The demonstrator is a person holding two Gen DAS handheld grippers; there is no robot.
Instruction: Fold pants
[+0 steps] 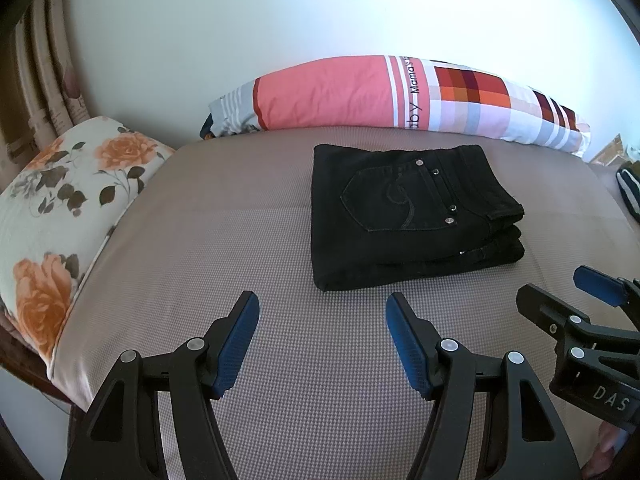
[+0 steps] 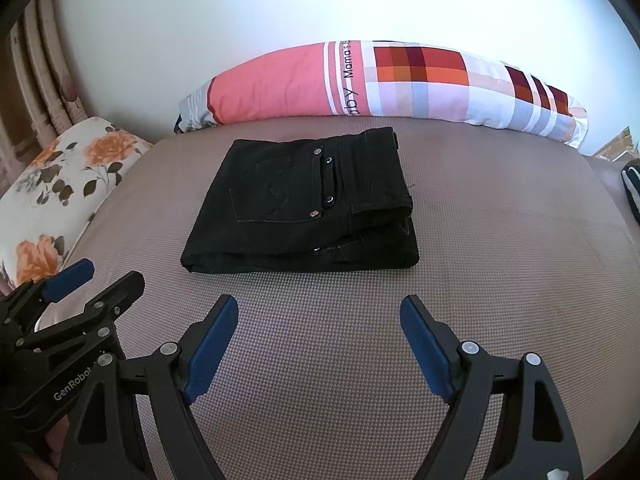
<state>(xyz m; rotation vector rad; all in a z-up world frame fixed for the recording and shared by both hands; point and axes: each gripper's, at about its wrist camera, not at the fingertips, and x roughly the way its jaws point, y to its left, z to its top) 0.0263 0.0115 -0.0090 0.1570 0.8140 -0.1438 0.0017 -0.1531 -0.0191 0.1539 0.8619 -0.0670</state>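
While both claws hang apart from cloth, black denim pants [image 1: 412, 216], folded into compact stack, back pocket up, lie on brown-checked mattress [image 1: 248, 240] near long pink plaid pillow [image 1: 400, 96]. Left gripper [image 1: 322, 312] spread, empty. Right gripper [image 2: 320, 312] spread wider, empty. Floral pillow [image 2: 60, 184] at left edge.

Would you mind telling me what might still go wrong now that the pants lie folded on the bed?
The folded black pants show loose stacked layers at their right end, so a nudge might slide them apart. Both open grippers, left and right, hover just short of the stack; a forward move could catch its near edge.
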